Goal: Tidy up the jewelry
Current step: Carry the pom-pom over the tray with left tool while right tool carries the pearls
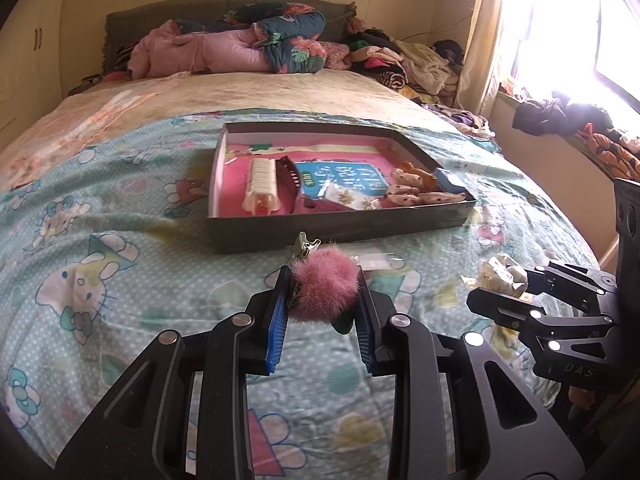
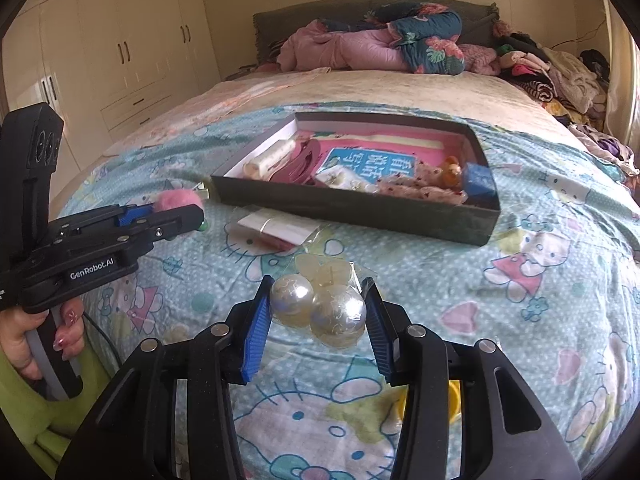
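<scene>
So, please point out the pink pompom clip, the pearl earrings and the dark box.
pink pompom clip (image 1: 324, 292), left wrist view, fluffy ball.
pearl earrings (image 2: 338, 312), right wrist view, nearer pearl.
dark box (image 1: 340, 228), left wrist view, front wall.

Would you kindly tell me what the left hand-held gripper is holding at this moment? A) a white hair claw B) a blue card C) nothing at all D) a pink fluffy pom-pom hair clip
D: the left hand-held gripper is shut on the pink fluffy pom-pom hair clip, with its blue pads pressing both sides of the fluff.
</scene>
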`<state>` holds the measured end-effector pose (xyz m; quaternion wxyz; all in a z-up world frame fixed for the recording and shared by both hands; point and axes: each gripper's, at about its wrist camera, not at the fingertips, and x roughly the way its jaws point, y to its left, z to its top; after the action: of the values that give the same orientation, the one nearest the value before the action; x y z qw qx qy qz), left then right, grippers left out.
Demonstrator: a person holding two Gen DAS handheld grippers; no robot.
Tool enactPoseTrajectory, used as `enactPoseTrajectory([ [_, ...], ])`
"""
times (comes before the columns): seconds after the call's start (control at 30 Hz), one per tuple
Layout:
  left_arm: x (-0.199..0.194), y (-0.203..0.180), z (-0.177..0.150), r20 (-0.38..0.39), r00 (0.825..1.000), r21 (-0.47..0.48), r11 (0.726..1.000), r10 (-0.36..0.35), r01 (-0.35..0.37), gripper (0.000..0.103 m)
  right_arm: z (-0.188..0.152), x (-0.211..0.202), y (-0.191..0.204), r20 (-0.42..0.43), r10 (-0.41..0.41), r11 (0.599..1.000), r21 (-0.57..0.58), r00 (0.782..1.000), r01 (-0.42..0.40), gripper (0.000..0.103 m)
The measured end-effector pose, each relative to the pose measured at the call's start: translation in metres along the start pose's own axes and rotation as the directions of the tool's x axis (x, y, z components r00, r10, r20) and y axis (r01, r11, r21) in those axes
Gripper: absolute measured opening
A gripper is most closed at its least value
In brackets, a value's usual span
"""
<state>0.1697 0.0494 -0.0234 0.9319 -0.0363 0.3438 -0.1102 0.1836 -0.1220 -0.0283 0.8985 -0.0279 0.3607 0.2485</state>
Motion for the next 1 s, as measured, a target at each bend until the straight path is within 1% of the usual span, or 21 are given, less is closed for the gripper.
enactPoseTrajectory([
  [0.53, 0.021, -0.032, 0.026, 0.007, 0.999, 0.042, 0.998, -0.048, 0.047, 0.022, 0.014, -0.015, -0.036, 0.056, -0.067, 0.996, 0.060, 0.996, 0.064, 0.042],
  [1.0, 0.046, -0.029, 0.058, 0.021, 0.998, 0.046, 0.998, -0.053, 0.052, 0.022, 0.030, -0.005, -0.056, 0.065, -0.095, 0.992, 0.085, 0.993, 0.089, 0.042],
])
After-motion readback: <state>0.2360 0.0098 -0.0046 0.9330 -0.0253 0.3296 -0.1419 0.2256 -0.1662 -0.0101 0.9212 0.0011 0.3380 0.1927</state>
